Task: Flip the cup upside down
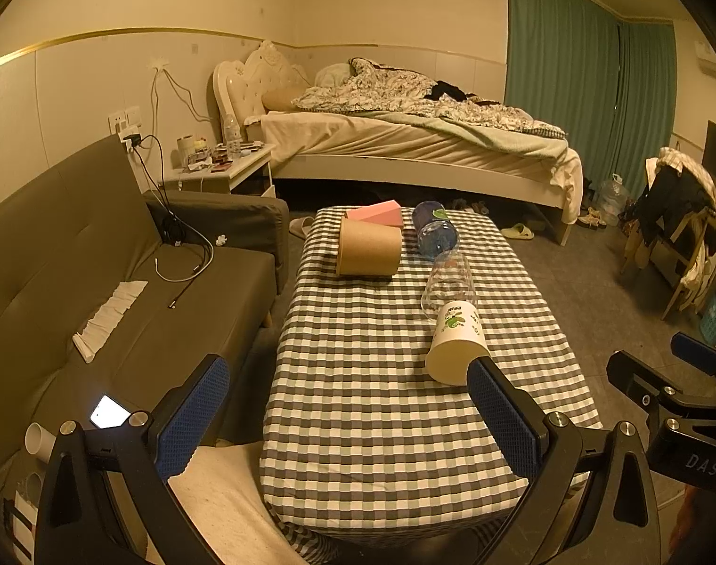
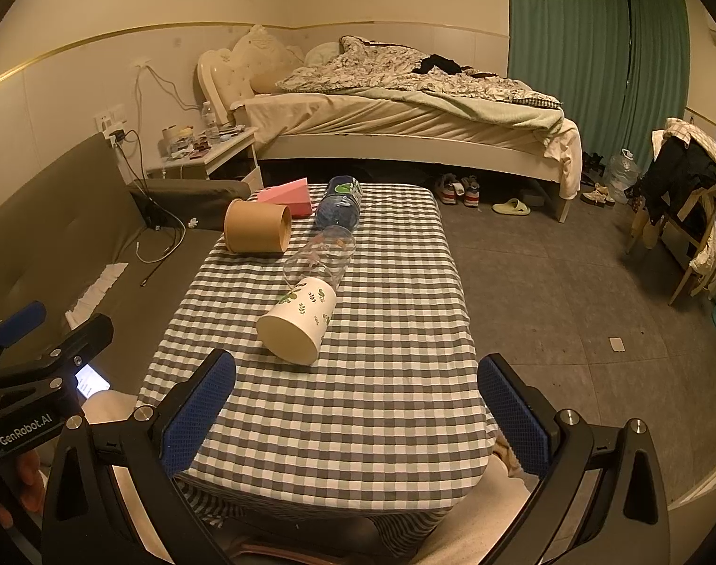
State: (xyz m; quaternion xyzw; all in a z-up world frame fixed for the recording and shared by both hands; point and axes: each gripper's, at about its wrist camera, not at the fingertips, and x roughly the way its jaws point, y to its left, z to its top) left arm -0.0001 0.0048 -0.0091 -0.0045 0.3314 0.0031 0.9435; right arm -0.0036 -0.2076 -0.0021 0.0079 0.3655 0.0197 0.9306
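A white paper cup with green leaf print (image 1: 456, 343) (image 2: 297, 323) lies on its side on the checked table (image 1: 381, 423) (image 2: 358, 405), mouth toward me. Behind it a clear glass cup (image 1: 447, 282) (image 2: 321, 254), a blue cup (image 1: 434, 230) (image 2: 339, 205) and a brown paper cup (image 1: 368, 248) (image 2: 256, 232) also lie on their sides. My left gripper (image 1: 348, 419) is open and empty above the table's near end. My right gripper (image 2: 358, 414) is open and empty, just short of the white cup.
A pink block (image 1: 376, 213) (image 2: 287, 198) lies at the table's far end. A grey sofa (image 1: 99, 282) stands to the left with a lit phone (image 1: 108, 412) and cables. A bed (image 1: 405, 141) stands behind; a chair with clothes (image 2: 687, 188) stands at right.
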